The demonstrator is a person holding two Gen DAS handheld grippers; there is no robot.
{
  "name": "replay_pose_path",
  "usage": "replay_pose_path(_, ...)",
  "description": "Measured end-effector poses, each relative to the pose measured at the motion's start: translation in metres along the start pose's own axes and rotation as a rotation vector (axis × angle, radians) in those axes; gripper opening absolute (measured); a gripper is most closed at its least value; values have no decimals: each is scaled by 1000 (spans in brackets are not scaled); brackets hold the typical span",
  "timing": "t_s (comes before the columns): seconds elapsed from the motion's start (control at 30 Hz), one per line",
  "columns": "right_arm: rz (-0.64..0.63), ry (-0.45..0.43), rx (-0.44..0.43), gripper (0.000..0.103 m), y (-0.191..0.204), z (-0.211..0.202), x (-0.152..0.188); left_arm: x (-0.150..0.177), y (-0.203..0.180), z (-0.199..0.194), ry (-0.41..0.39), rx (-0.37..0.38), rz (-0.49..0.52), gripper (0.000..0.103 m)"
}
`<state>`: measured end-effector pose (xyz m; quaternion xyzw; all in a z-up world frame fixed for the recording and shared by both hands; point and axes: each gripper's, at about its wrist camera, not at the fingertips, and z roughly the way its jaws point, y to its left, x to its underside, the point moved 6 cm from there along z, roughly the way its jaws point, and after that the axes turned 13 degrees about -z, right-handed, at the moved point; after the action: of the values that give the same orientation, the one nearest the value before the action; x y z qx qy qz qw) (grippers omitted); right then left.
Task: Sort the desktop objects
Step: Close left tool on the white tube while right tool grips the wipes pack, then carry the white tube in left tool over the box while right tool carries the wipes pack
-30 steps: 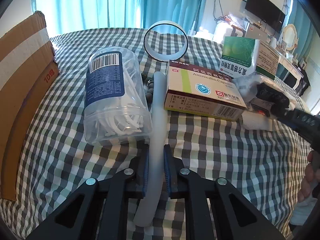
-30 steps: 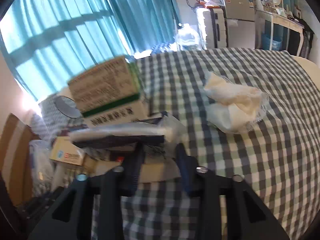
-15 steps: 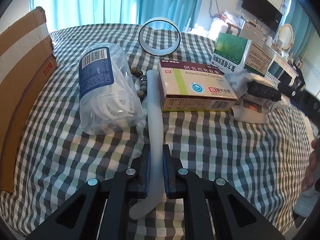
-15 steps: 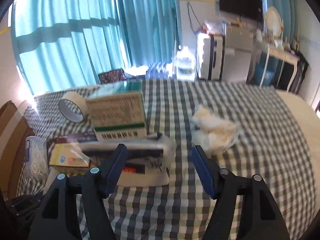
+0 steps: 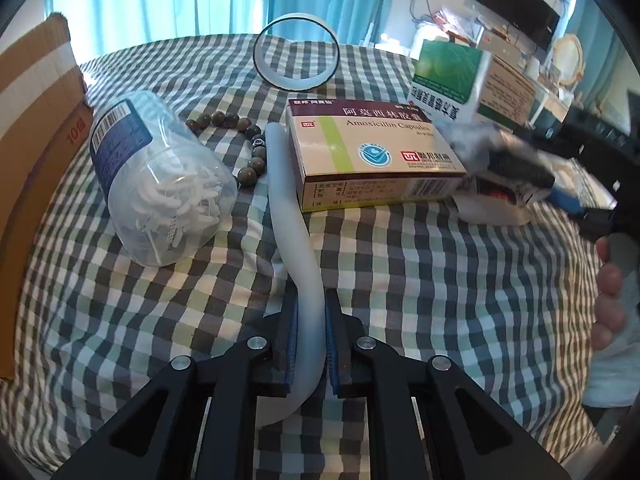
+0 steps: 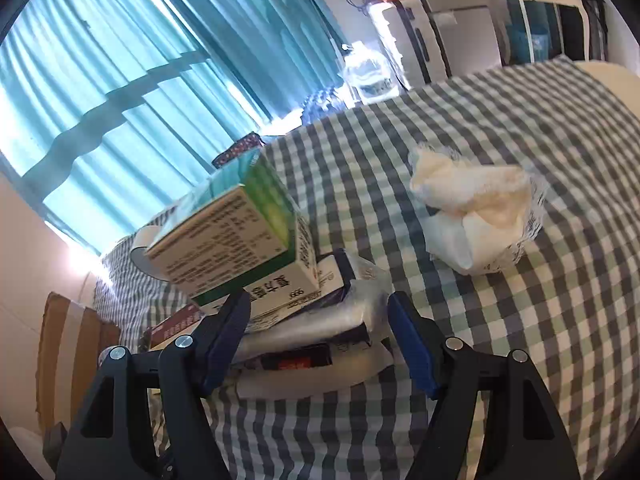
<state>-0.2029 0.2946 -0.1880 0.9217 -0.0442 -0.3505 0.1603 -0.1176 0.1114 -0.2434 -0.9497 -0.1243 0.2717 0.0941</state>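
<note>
My left gripper (image 5: pixel 311 312) is shut on a white flexible tube (image 5: pixel 292 216) that curves away over the checked cloth. Left of the tube lies a clear jar of white floss picks (image 5: pixel 160 176), with a brown bead bracelet (image 5: pixel 240 140) between them. Right of it lies an Amoxicillin box (image 5: pixel 372 156). Behind stand a green-and-white medicine box (image 5: pixel 452 76) and a tape ring (image 5: pixel 298 56). My right gripper (image 6: pixel 320 320) is open, its fingers either side of a plastic-wrapped packet (image 6: pixel 320 332) that lies beneath the green-and-white box (image 6: pixel 240 240).
A cardboard box (image 5: pixel 36 128) stands at the left edge of the table. A crumpled white cloth bundle (image 6: pixel 472 208) lies to the right of the packet. Teal curtains (image 6: pixel 120 80) hang behind. A hand (image 5: pixel 612 280) shows at the right edge of the left wrist view.
My left gripper has drawn back with the tube, so the objects look farther off and the bracelet shows. My right gripper opened half a second ago and has moved in around the packet.
</note>
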Motion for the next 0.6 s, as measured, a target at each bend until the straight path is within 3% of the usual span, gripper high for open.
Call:
replay_pose_path(0.07, 3, 40, -10, 71, -2, 10, 7, 1, 1, 0, -3, 6, 9, 12)
replay_pose_path(0.13, -20, 71, 3, 51, -2, 17, 15, 1, 1, -1, -11, 1, 26, 12)
replay_pose_path(0.2, -48, 75, 8, 47, 0, 18, 16, 4, 0, -3, -17, -3, 43, 11)
replay_pose_path(0.23, -50, 68, 6, 37, -1, 16, 15, 3, 0, -5, -17, -1, 43, 11)
replay_pose_path(0.4, -7, 36, 17, 30, -17, 1, 16, 4, 6, -12, -4, -9, 42, 11)
replay_pose_path(0.6, -16, -53, 121, 26, -29, -51, 14, 6, 9, -28, -7, 33, 34, 10)
